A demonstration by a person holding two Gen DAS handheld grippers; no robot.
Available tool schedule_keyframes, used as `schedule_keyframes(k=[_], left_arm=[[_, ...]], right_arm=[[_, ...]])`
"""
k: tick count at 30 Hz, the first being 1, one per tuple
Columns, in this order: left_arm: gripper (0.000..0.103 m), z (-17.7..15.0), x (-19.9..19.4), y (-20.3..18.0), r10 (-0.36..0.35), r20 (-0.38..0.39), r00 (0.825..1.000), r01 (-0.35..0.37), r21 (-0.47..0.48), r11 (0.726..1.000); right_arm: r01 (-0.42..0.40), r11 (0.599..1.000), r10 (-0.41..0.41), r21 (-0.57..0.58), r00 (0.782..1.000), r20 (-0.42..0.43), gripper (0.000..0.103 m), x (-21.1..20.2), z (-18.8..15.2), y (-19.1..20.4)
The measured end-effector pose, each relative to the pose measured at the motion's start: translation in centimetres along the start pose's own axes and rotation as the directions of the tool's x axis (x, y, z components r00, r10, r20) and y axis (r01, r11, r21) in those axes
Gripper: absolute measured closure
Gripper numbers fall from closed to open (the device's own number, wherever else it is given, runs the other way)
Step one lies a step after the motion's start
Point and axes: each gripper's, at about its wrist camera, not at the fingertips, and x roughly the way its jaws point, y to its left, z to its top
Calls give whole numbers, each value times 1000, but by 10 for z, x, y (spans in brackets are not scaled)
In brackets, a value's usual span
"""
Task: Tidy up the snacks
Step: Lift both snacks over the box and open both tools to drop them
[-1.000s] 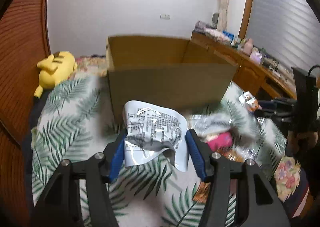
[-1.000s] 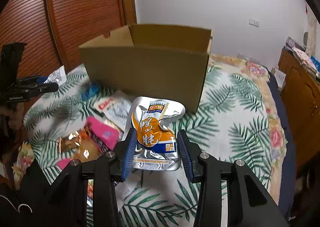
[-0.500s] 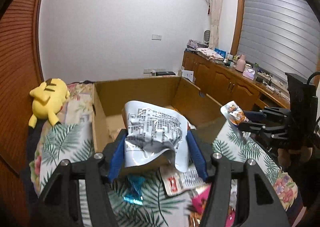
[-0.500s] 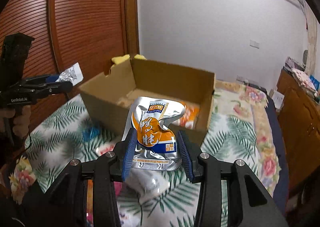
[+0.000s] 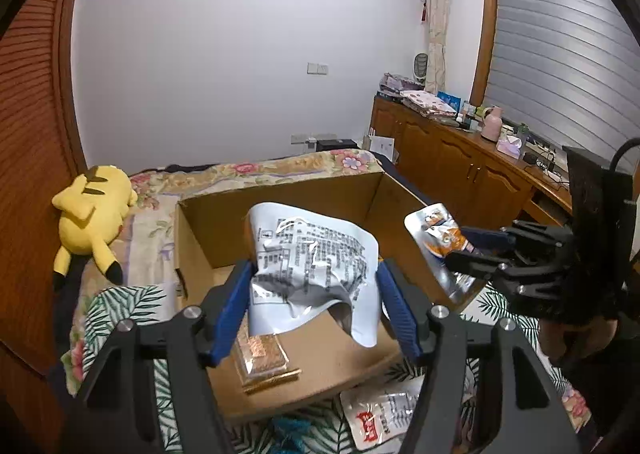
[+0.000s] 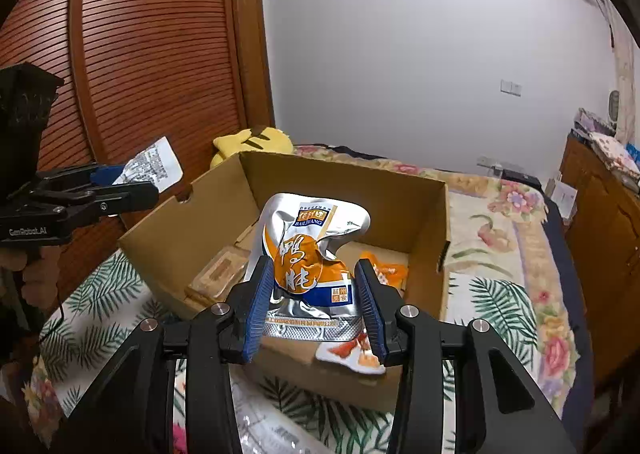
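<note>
- Left gripper has its blue pads clamped on a white snack pouch, printed side with black text facing the camera, held above the open cardboard box.
- Right gripper is clamped on a silver and orange snack pouch, upright, label toward the camera, also held over the box.
- From the left wrist view, the right gripper shows at 3 o'clock with its pouch over the box's right wall.
- From the right wrist view, the left gripper shows at 9 o'clock, its white pouch just above the box's left wall.
- Inside the box, a clear tray of brown biscuits lies on the floor at 6 o'clock below the white pouch; the right wrist view shows the tray near the left wall and an orange packet toward the right wall.
- Another white and orange packet lies in the box just under the right gripper.
- On the palm-leaf bedspread outside the box at 5 o'clock lies a white packet with a red mark.
- A yellow plush toy lies at 9 o'clock, beyond the box, beside the wooden wardrobe.
</note>
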Motion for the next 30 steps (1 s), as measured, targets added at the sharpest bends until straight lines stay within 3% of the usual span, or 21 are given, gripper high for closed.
schedule_keyframes(k=[15, 30], left_arm=[[36, -3, 53, 0, 21, -89, 996, -21, 1, 1000], [27, -14, 50, 1, 59, -113, 992, -60, -3, 998]], right_arm=[[-4, 1000, 5, 19, 999, -35, 61, 43, -5, -3], [-4, 1000, 4, 13, 998, -55, 60, 53, -6, -2]])
